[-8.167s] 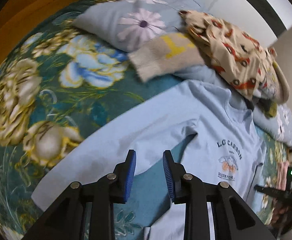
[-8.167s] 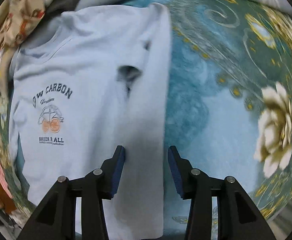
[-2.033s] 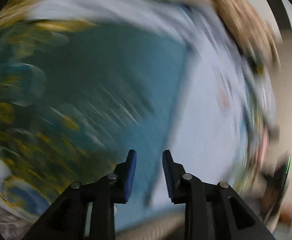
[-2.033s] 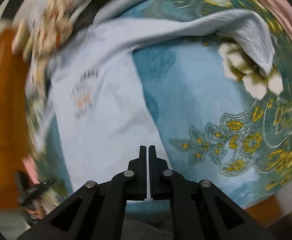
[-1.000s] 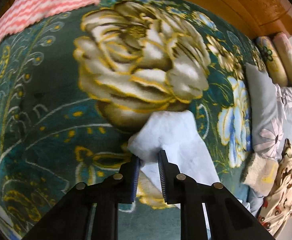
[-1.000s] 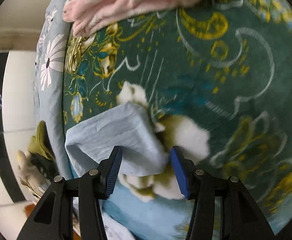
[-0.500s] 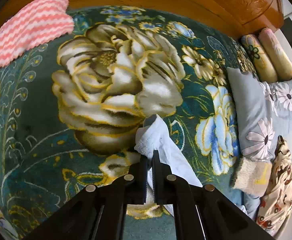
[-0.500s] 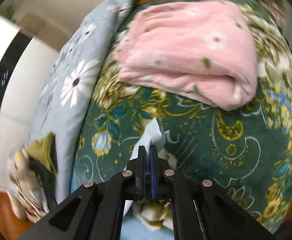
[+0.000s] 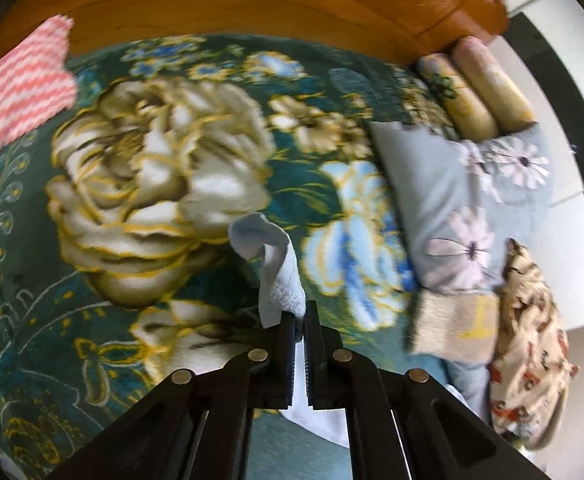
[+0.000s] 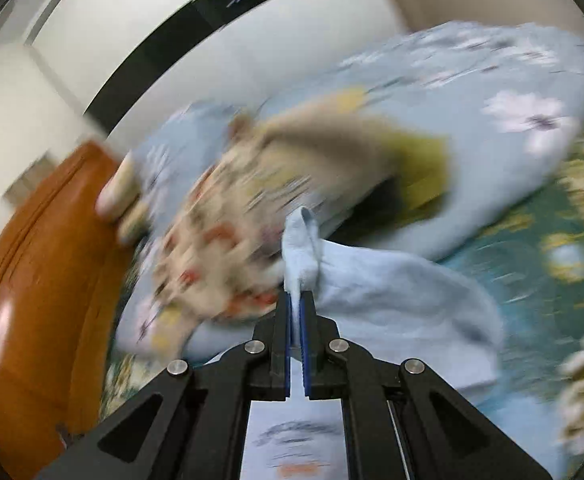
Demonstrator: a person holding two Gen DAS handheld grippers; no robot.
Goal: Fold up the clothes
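Sleeves of blue shirt pinched by both hand-held grippers; clothes pile close ahead.

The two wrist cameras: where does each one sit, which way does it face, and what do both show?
Left wrist: sits on the left gripper, looks along its jaws over the floral blanket toward the wooden headboard; only the shut jaws show.
Right wrist: sits on the right gripper, faces the clothes pile and the wall; only its shut jaws show.
Shared: the light blue shirt pinched in both, the pile, the flowered pillow.
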